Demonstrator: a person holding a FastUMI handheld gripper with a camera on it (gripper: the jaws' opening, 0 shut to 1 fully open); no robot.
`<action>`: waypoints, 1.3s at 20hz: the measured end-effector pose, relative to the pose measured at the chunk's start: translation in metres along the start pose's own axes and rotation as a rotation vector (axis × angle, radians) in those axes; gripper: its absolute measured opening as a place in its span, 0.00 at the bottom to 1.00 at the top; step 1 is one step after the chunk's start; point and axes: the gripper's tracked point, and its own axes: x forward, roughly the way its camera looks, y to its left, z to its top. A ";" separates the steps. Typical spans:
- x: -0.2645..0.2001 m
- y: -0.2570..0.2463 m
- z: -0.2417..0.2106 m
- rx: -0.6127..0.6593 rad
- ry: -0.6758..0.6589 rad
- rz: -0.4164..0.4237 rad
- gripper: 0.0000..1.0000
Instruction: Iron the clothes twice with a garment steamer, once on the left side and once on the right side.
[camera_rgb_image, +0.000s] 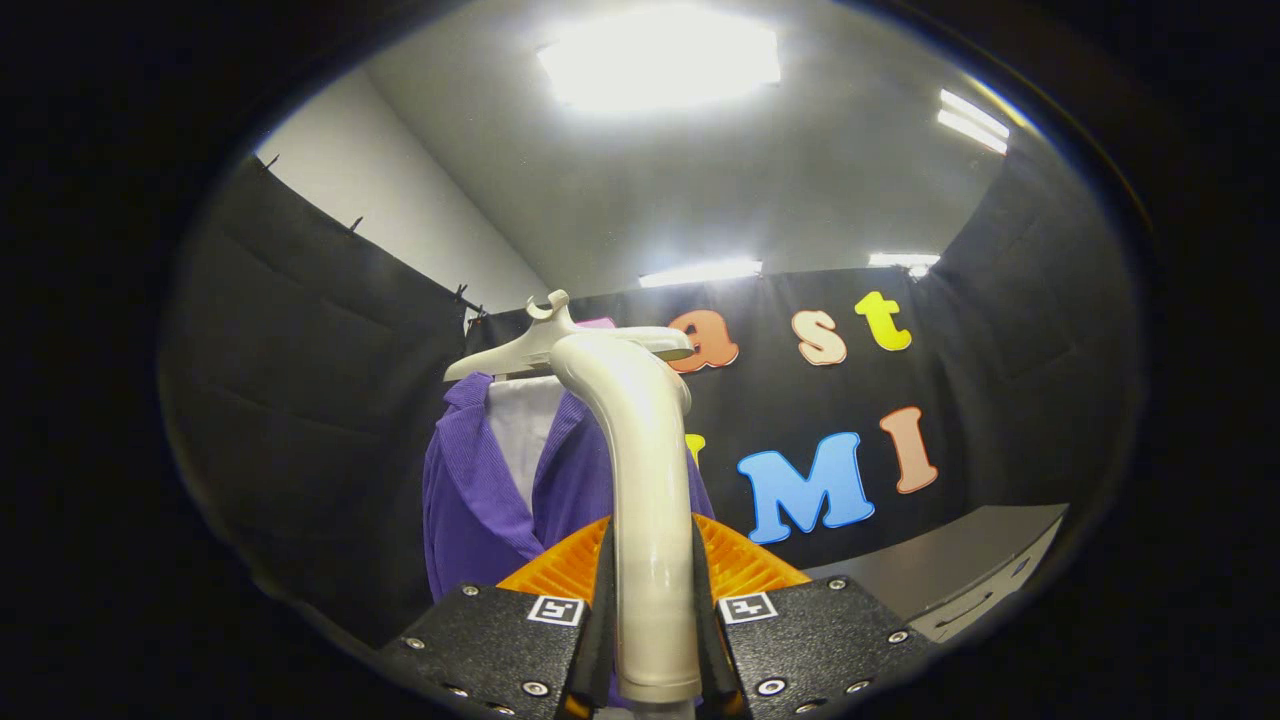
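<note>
Two fingers (600, 600) of the gripper (652, 640) sit closed against a cream steamer (645, 520), one pressing each side of its handle, so the claw is nearly shut with only the handle's width between the fingers. The handle runs straight up from between them toward 12 o'clock, then bends over at its top toward 10 o'clock, where the head points at the clothes.

Just beyond the fingers, at about 11 o'clock from them, hangs a purple jacket (480, 500) with a ribbed weave. It is open at the front, and a white shirt (520, 425) shows between its lapels. Both hang on a pale hanger (500, 355) whose hook (550, 303) curls up at 12 o'clock above the collar. The steamer's bent head overlaps the hanger's right arm, and whether the two touch cannot be told. The jacket's right side is largely hidden behind the handle.

At 3 o'clock from the fingers, farther off, a grey cabinet (960, 570) with a drawer handle stands against the booth's black wall (300, 400). The wall wraps round behind the clothes from 9 o'clock to 3 o'clock.

Farthest, at 12 o'clock, a bright ceiling lamp (660, 55) glares from the grey ceiling (780, 170), with smaller strip lights (972, 120) at 1 o'clock.
</note>
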 end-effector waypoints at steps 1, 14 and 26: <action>0.011 0.005 0.003 -0.022 -0.002 -0.001 0.34; 0.041 0.025 -0.063 -0.151 0.113 -0.050 0.35; -0.031 -0.004 -0.158 -0.170 0.254 -0.091 0.35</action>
